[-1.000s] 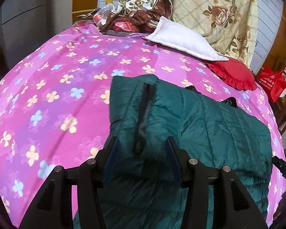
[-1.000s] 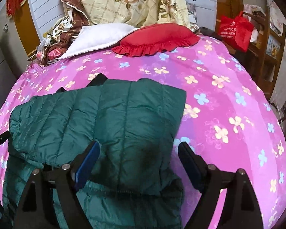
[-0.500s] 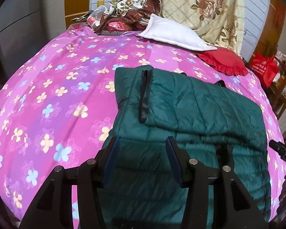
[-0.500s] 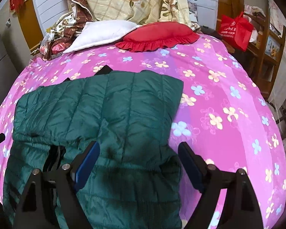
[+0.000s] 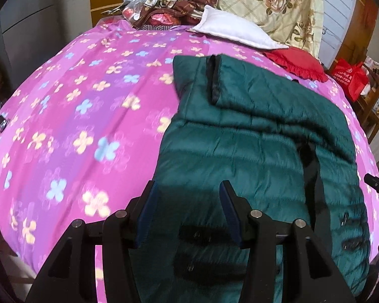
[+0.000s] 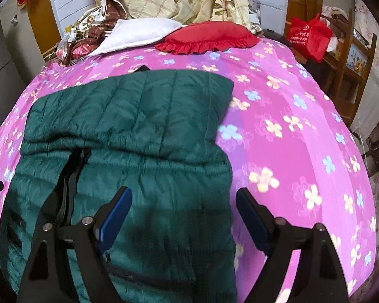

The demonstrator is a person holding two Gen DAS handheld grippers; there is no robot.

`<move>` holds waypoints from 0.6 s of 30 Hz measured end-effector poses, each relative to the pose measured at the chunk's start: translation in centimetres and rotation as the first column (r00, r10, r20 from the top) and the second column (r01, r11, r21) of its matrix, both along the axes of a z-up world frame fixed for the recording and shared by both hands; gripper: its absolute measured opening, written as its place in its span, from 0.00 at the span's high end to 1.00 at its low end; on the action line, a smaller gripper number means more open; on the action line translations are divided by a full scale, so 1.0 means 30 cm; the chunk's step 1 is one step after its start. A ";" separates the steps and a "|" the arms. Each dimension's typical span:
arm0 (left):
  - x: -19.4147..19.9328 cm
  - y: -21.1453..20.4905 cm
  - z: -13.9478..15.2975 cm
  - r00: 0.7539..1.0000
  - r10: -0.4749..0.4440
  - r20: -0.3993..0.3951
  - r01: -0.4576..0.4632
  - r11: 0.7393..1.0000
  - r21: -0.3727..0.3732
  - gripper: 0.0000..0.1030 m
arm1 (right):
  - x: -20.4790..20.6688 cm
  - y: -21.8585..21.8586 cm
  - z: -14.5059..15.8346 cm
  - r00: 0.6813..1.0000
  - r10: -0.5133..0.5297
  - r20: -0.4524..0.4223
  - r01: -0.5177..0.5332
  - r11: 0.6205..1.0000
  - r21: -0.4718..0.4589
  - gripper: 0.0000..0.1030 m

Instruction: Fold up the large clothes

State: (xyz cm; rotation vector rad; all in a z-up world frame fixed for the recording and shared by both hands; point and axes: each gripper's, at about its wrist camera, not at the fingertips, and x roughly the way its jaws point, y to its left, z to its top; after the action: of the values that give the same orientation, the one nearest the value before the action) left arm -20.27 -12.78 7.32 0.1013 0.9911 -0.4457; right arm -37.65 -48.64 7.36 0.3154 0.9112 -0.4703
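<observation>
On a pink flowered bed (image 5: 83, 96), green puffer jacket (image 5: 240, 136) half-folded under left claw (image 5: 187, 209) and right claw (image 6: 182, 217), both open, empty; probably light, soft, slippery, best pinched at hem.

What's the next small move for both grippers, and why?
Probably lower both onto the jacket's near hem and pinch it. The left gripper and right gripper are open and hold nothing, and the sleeve is already folded across the far half, so the near half is what's left to fold.
</observation>
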 end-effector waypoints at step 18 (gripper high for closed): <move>-0.179 0.123 -0.036 0.998 -0.061 -0.034 0.062 0.997 0.040 0.69 | -0.194 0.103 -0.027 1.000 -0.004 -0.030 0.004 1.000 -0.001 0.15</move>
State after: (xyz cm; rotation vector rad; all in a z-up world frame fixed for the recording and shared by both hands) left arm -25.64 -9.08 6.25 0.1622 1.0318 -0.4844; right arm -43.46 -45.53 6.54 0.3100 0.9397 -0.4801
